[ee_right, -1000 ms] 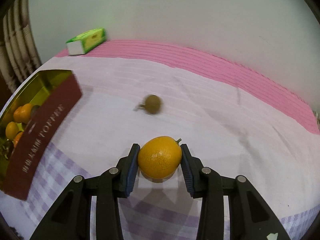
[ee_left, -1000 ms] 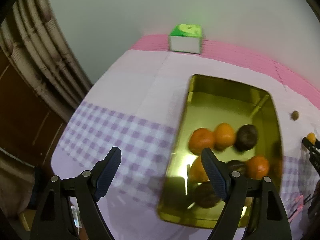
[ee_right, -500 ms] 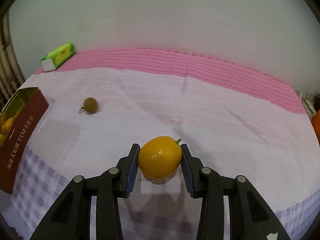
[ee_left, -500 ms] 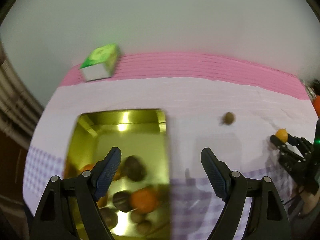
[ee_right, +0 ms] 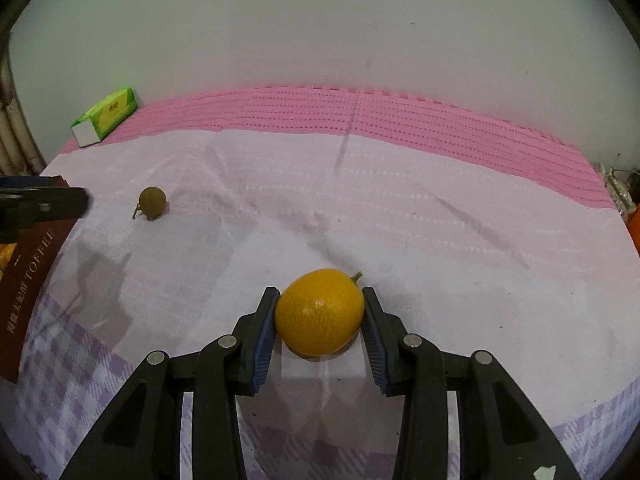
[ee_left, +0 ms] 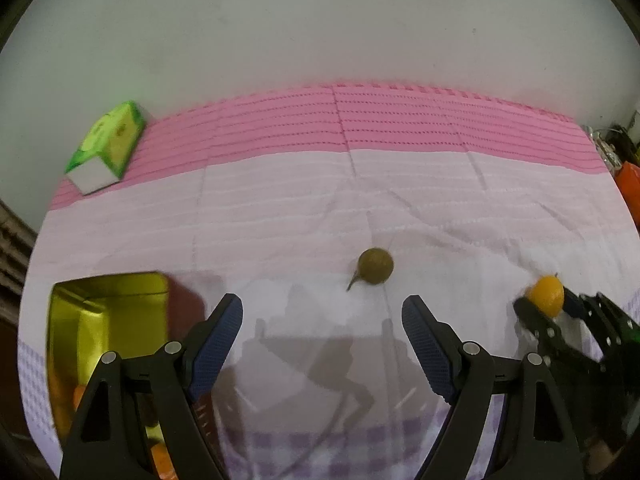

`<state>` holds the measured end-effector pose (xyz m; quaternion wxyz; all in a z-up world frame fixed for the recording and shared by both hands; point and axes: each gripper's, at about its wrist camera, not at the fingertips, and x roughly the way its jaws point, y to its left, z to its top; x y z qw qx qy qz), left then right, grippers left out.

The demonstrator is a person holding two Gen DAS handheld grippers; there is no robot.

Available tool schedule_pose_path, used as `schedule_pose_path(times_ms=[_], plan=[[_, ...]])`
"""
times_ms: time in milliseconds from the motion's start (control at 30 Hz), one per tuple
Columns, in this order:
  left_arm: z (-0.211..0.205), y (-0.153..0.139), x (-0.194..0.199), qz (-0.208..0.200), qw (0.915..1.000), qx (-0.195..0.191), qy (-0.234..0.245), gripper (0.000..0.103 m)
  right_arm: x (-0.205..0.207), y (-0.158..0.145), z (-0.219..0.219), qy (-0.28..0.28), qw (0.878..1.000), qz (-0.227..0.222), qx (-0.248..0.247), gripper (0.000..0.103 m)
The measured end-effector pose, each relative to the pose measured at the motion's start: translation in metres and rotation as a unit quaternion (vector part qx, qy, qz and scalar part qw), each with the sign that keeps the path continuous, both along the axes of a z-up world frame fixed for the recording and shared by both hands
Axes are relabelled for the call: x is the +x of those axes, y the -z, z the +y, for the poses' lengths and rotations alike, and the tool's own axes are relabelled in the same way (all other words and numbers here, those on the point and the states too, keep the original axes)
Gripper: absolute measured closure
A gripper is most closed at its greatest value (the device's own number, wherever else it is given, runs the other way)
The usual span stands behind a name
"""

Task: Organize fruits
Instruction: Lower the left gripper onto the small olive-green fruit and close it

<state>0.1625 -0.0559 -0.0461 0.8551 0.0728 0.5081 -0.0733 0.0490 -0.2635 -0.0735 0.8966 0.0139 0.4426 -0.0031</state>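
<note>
My right gripper is shut on a small orange citrus fruit, held just over the cloth; the left wrist view shows the same fruit at the far right. My left gripper stands open with nothing between its fingers. Just beyond its tips a small brown round fruit with a stem lies on the cloth, also seen in the right wrist view as the brown fruit at the left. A gold tin with orange fruit in it sits at the lower left.
A green and white box lies at the back left on the pink mat. The tin's dark red side with lettering is at the left edge. A white wall rises behind. Clutter sits at the far right edge.
My left gripper has swung right, from over the gold tin to in front of the brown fruit. My right gripper has shifted right with the citrus, away from the tin.
</note>
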Motion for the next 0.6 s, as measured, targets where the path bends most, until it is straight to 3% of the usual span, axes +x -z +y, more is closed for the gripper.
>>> schedule_pose_path(times_ms=[300,433,600], plan=[[-0.016,0.029,0.029,0.033,0.9994,-0.013,0.008,0.043,-0.001,0.000,-0.004,-0.002,1.000,0.000,0.003,0.063],[-0.020,0.038,0.038,0.051,0.9984,-0.023,0.004,0.047,-0.001,0.000,-0.004,-0.002,1.000,0.000,0.006,0.063],[-0.027,0.043,0.041,0.056,0.9982,-0.022,0.005,0.069,-0.002,0.000,-0.005,-0.001,1.000,0.000,0.006,0.063]])
